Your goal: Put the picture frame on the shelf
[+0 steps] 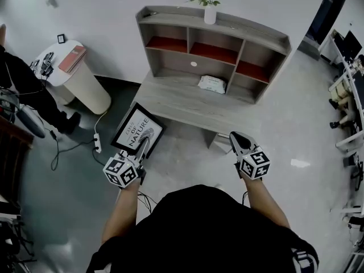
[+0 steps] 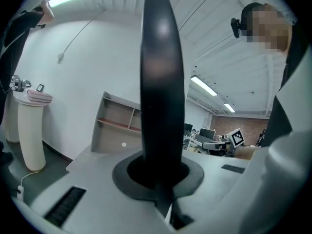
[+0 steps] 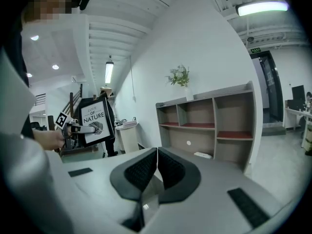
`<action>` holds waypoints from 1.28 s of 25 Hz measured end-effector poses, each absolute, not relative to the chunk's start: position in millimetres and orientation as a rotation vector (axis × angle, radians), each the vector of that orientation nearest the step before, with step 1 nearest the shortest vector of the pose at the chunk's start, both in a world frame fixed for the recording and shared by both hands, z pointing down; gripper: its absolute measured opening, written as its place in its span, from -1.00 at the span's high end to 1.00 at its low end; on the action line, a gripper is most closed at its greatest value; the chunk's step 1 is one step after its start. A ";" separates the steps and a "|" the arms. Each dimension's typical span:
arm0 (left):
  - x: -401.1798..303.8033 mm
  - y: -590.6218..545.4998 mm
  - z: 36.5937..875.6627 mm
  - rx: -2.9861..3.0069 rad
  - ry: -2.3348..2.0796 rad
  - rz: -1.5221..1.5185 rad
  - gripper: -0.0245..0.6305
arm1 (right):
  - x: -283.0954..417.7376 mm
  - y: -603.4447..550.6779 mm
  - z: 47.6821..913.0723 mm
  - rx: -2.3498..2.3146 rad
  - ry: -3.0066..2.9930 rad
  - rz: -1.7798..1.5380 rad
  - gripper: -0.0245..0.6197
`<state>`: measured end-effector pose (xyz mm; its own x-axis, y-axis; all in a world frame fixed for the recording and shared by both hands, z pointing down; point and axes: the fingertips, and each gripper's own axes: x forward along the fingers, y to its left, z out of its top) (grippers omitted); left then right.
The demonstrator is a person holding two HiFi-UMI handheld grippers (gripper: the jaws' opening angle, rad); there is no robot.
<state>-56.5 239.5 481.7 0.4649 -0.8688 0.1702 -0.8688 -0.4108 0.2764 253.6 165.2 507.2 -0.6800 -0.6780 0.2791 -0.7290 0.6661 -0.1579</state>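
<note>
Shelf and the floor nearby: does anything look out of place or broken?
Nothing looks broken or spilled. A white power strip lies loose on the floor. The picture frame is off the shelf only because the left tool holds it.

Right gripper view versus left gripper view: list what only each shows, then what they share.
Only the right gripper view: the picture frame's printed front, the flowers and the right gripper shut and empty. Only the left gripper view: the frame's dark edge clamped in the left gripper. Both: the shelf.
</note>
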 end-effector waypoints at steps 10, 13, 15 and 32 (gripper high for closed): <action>-84.3 228.9 479.4 2.409 -1.445 -0.022 0.84 | 224.7 165.0 502.7 1.175 -2.642 0.345 0.87; -98.7 227.3 484.0 2.397 -1.452 -0.007 0.84 | 210.4 163.4 503.4 1.174 -2.627 0.323 0.87; -107.3 227.2 484.7 2.392 -1.454 -0.009 0.84 | 200.7 163.1 503.8 1.167 -2.625 0.319 0.87; -146.9 231.3 480.9 2.396 -1.462 -0.025 0.84 | 162.5 168.4 506.1 1.159 -2.613 0.349 0.87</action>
<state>-146.9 231.3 480.9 0.4723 -0.8675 0.1560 -0.8616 -0.4170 0.2894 162.5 168.4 506.1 -0.6474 -0.6865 0.3311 -0.7493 0.6527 -0.1117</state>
